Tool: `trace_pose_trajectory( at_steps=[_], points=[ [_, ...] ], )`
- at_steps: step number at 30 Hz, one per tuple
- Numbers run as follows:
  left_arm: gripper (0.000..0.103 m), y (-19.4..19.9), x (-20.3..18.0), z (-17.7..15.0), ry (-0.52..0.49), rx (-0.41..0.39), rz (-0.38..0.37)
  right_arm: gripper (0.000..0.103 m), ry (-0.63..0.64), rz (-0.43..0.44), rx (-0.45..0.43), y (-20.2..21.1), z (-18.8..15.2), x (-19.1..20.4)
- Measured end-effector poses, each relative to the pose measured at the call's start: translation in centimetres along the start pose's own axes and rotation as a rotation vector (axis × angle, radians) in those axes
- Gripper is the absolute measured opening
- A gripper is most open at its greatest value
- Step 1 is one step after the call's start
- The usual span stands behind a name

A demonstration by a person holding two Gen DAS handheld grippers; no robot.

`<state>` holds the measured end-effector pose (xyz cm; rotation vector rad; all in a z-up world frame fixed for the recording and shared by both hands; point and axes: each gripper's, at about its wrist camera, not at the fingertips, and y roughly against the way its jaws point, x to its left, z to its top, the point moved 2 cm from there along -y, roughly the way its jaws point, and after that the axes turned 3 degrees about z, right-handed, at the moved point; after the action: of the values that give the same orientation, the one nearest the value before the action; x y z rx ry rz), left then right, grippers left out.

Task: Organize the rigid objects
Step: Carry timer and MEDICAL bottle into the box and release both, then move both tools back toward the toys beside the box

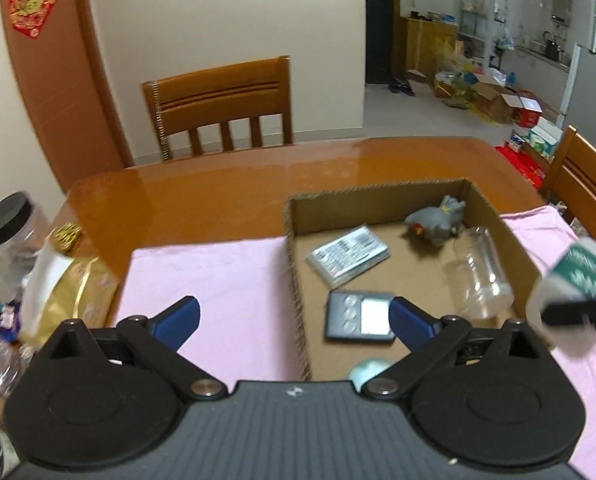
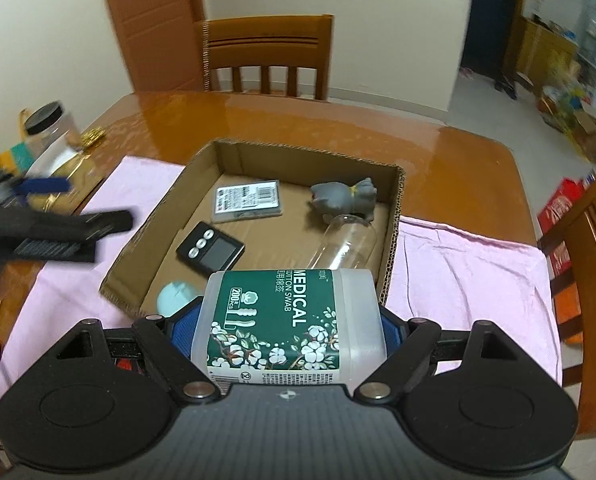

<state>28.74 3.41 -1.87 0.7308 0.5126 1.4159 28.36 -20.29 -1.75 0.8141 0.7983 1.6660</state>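
Note:
A shallow cardboard box [image 2: 201,168] [image 1: 293,240] sits on a pink cloth [image 2: 458,264] [image 1: 217,280]. Inside lie a black digital timer [image 2: 209,250] [image 1: 358,316], a flat clear-wrapped pack [image 2: 247,200] [image 1: 350,258], a grey toy animal [image 2: 346,198] [image 1: 436,222], a clear plastic bottle [image 2: 348,246] [image 1: 480,272] and a pale teal ball [image 2: 177,296] [image 1: 368,370]. My right gripper [image 2: 287,328] is shut on a white cotton swab tub with a green label [image 2: 281,320] [image 1: 574,276], above the box's near edge. My left gripper [image 1: 293,320] stands open and empty over the box's left wall.
A wooden table [image 1: 217,192] carries a black-lidded clear jar [image 1: 9,232] [image 2: 51,128], a gold bag [image 1: 73,288] and other clutter at the left. Wooden chairs [image 1: 221,108] [image 2: 269,56] stand behind it and at the right [image 2: 590,280].

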Motion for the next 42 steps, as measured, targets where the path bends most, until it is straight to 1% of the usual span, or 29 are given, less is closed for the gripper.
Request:
trace_pose_trajectory(
  at_steps=[3,8,12,13,21,25,28,32,36,38,42],
  points=[
    [0.100,0.5,1.1,-1.7,0.031,0.021,0.013,0.086,-0.041,-0.013,0.007,-1.0,0.3,0.1],
    [0.100,0.6,2.5,-4.4,0.072,0.079,-0.010,0.087,-0.068,-0.031,0.016,-2.2,0.3,0.8],
    [0.100,0.4,3.2,-6.1,0.082,0.115,-0.015,0.102,-0.067,-0.039,0.004,-1.9,-0.1,1.4],
    [0.100,0.4,3.3,-6.4,0.081,0.119,-0.015,0.103,-0.068,-0.037,-0.004,-1.7,-0.2,1.5],
    [0.100,0.7,4.1,-8.1,0.083,0.138,-0.020,0.103,-0.072,-0.074,-0.011,-0.5,-1.9,2.7],
    [0.100,0.9,3.9,-8.7,0.074,0.137,-0.030,0.103,-0.073,-0.104,-0.013,-0.5,-3.8,3.2],
    [0.100,1.0,3.6,-9.2,0.064,0.138,-0.041,0.103,-0.099,-0.123,0.006,-1.2,-5.8,3.1],
    [0.100,1.2,3.2,-10.1,0.062,0.137,-0.041,0.103,-0.143,-0.124,0.036,-2.4,-8.7,2.8],
    [0.100,1.3,2.7,-11.0,0.066,0.145,-0.045,0.103,-0.185,-0.104,0.070,-3.5,-11.0,2.1],
    [0.100,1.3,2.4,-11.4,0.070,0.153,-0.039,0.103,-0.200,-0.087,0.074,-4.0,-11.3,1.6],
    [0.100,1.3,1.9,-11.8,0.083,0.167,-0.012,0.103,-0.181,-0.071,0.075,-5.2,-11.0,1.1]
  ],
)
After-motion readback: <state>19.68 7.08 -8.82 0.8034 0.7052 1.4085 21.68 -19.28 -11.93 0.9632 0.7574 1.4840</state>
